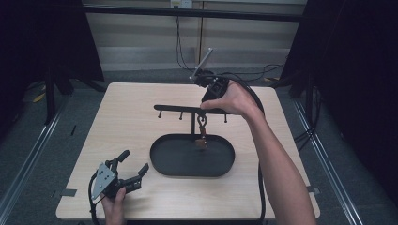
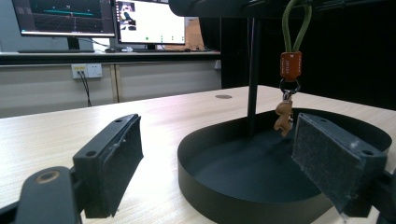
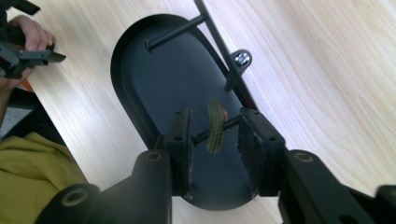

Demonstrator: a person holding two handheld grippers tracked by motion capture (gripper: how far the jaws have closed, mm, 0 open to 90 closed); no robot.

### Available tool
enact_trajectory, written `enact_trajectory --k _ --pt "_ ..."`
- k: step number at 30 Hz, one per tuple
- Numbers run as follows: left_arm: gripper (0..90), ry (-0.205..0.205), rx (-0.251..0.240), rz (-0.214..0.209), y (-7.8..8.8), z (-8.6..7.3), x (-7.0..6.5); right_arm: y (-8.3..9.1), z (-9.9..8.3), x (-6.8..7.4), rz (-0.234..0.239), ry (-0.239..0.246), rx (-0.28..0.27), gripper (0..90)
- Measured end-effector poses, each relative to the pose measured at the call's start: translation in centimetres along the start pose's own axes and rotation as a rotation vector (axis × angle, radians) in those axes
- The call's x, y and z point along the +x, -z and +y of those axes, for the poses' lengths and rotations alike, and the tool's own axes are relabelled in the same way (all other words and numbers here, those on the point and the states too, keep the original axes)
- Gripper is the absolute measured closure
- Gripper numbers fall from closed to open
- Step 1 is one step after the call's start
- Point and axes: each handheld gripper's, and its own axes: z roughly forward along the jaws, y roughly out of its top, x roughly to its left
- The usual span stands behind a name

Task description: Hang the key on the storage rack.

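A black stand with an oval tray base and a peg bar sits mid-table. A keychain hangs from one peg: green cord loop, orange tag, small brown figure. My right gripper is held over the bar, pointing down. It is open, one jaw on each side of the green cord without touching it. My left gripper rests low on the table at the front left, open and empty. It faces the tray rim.
The light wooden table has bare surface left of the stand. A cable trails from the right gripper along the person's forearm. Monitors stand on a bench beyond the table. A yellow sleeve is at the near side.
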Motion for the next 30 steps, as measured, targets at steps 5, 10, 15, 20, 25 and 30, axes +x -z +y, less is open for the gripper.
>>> enact_trajectory --k 5,10,15,20,25,30 --pt "15.7 0.001 -0.001 0.002 0.0 0.0 0.0 -0.2 -0.7 0.2 0.003 -0.004 -0.017 57.4" --pt "15.7 0.001 -0.002 0.000 0.0 0.0 0.0 -0.5 -1.7 0.4 0.009 0.000 -0.062 55.4" --pt "15.7 -0.005 0.006 0.001 0.1 0.0 0.0 -0.2 -3.1 0.8 0.009 -0.012 -0.129 53.9" --pt "15.7 0.001 0.002 0.001 0.0 0.0 0.0 -0.2 -4.2 1.2 0.021 -0.009 -0.165 54.0" --pt "15.7 -0.001 0.003 0.001 0.0 0.0 0.0 -0.5 -5.7 1.2 0.030 -0.023 -0.201 53.4" --pt "15.7 -0.001 0.004 0.002 0.0 0.0 0.0 -0.5 -7.3 1.3 0.040 -0.027 -0.260 52.6"
